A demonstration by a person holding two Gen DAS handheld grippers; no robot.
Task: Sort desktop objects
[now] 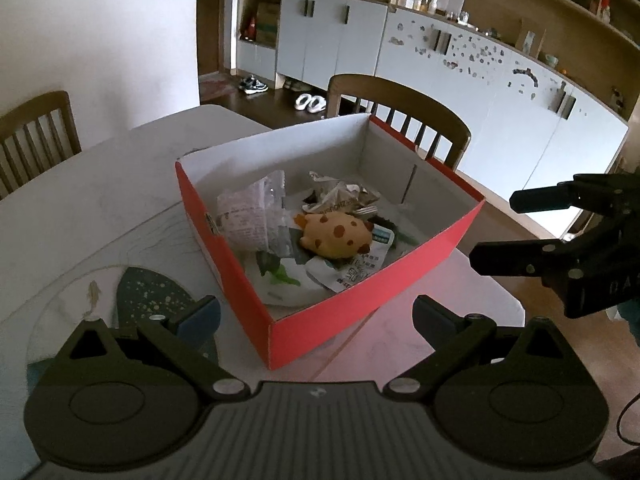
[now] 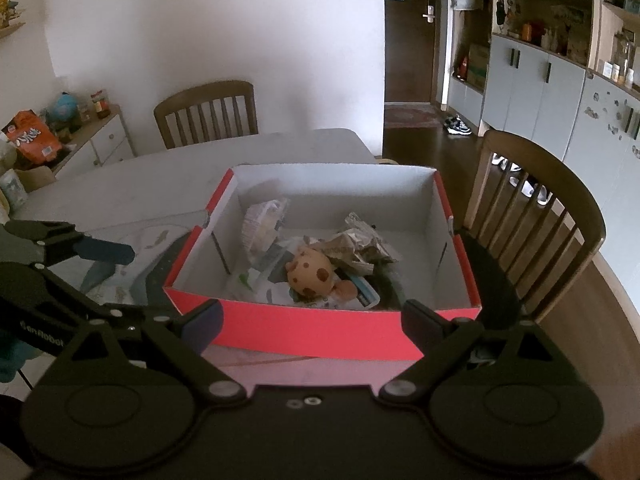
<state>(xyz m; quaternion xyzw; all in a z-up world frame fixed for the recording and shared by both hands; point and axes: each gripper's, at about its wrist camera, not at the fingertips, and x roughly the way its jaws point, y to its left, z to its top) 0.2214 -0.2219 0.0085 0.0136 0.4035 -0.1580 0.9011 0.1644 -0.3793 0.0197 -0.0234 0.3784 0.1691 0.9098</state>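
Chairs: a wooden slat-back chair (image 2: pixel 536 216) just beside the table's right edge; another (image 2: pixel 208 114) at its far side.
Cabinets: pale grey cupboard doors (image 1: pixel 460 60) under cluttered wooden shelves.
Floor: shoes (image 1: pixel 310 102) by the cupboards.
Sideboard: an orange snack bag (image 2: pixel 34 138).

1. The red open-topped cardboard box (image 2: pixel 316 330) stands on the pale round table (image 2: pixel 160 176).
2. Inside it, the yellow spotted plush toy (image 2: pixel 310 274) lies on white printed packets (image 1: pixel 348 272), with a crumpled foil wrapper (image 2: pixel 360 246) behind it.
3. A brown wooden slatted chair (image 2: pixel 536 216) stands right of the box; another wooden chair (image 2: pixel 206 114) stands behind the table.
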